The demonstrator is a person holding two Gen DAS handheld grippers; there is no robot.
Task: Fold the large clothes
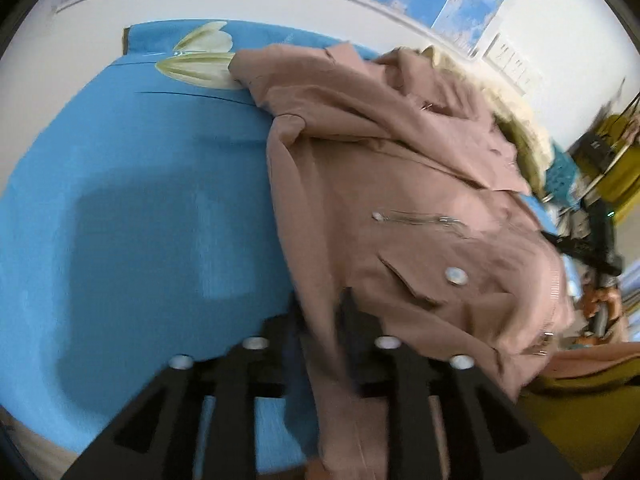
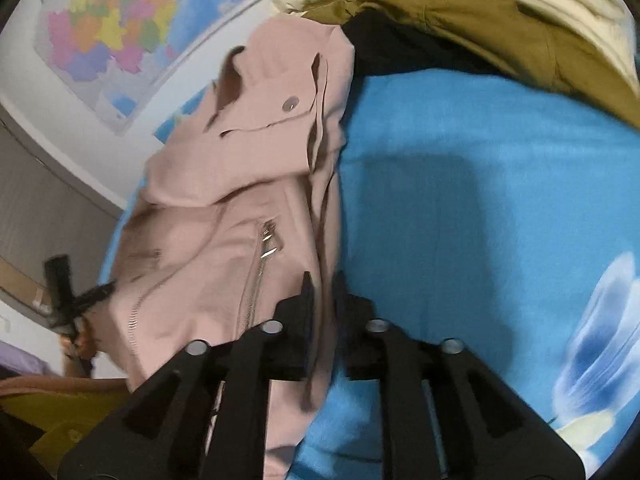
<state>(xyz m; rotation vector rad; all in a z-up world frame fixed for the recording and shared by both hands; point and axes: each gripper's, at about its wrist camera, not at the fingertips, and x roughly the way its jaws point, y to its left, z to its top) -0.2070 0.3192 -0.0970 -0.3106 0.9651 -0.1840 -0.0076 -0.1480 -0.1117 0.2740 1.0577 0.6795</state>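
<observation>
A bright blue bedsheet printed with pale flowers [image 1: 120,200] covers the work surface, and colourful wall maps [image 2: 108,32] hang on the white wall behind it. In my right wrist view, an olive and cream padded garment [image 2: 500,20] lies heaped at the far edge of the sheet, with a black fabric item [image 2: 384,52] just beside it; both sit near the far end of the task garment but apart from my grippers. My left gripper [image 1: 322,304] has its black fingers narrowed onto the near edge of the dusty pink jacket with silver snaps and zips [image 1: 400,200], with pink cloth pinched between them. My right gripper [image 2: 322,292] is likewise nearly closed, clamping a long vertical fold of the same jacket. From each wrist camera I see the opposite gripper at the frame edge, touching the jacket's far side. The jacket rests bunched on the sheet, front panel up, showing a flapped pocket with a round snap [image 1: 456,276], a diagonal chest zip [image 1: 416,218] and cream fur trim [image 1: 516,108] along its hood.
</observation>
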